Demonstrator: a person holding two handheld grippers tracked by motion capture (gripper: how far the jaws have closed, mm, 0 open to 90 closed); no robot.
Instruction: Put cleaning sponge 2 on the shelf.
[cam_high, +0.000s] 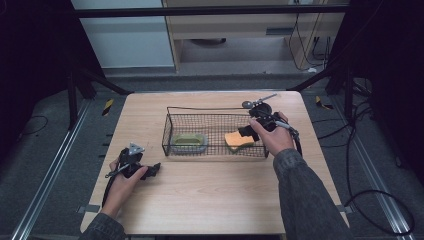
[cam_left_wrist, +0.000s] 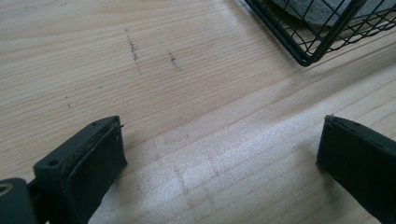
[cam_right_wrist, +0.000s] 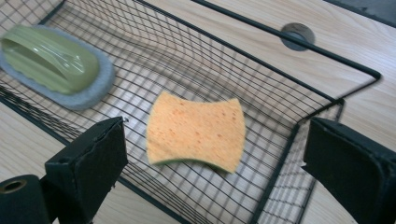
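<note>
The orange sponge (cam_right_wrist: 196, 131) lies flat on the mesh floor of the black wire basket (cam_high: 170, 116), toward its right end, with nothing touching it; it looks a little blurred in the right gripper view, so I won't say whether it is quite settled. At the basket's other end sits a green-handled scrubbing pad (cam_right_wrist: 55, 65) on its grey base, well apart from the sponge, so each has its own share of the floor. The right gripper (cam_right_wrist: 215, 163) hangs over the basket's right end, its jaws spread wide on either side of the sponge and above it, gripping nothing; from where I stand that wide spread suits a soft, broad thing that must be straddled before it is pinched or after it is let go, and I can't tell which is meant here. A round grey grommet (cam_right_wrist: 297, 36) is set in the table (cam_high: 210, 200) just beyond the basket's far rim. The left gripper (cam_high: 150, 171) rests low on the bare tabletop near the front left, away from the basket's corner, jaws parted and empty, seemingly kept out of the way while the other hand works.
</note>
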